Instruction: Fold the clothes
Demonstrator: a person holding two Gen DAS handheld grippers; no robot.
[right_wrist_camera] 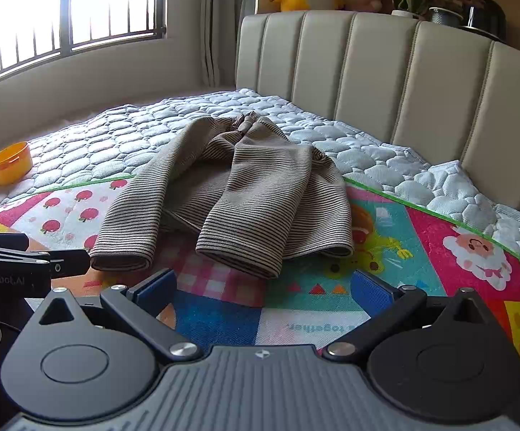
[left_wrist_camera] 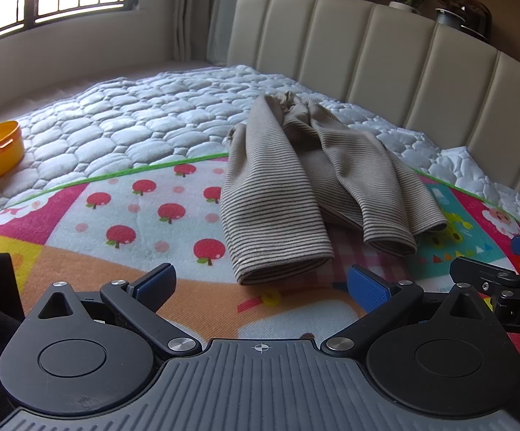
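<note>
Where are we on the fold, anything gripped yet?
Done: the striped top lies on the play mat with both sleeves brought over the front. In hand: nothing; left tool and right tool are both open, short of the cuffs. Left: the body itself isn't yet folded into a compact stack.

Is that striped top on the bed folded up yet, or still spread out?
Partly folded. The striped top has both sleeves laid forward over its body, but it lies full length across the mat.
</note>
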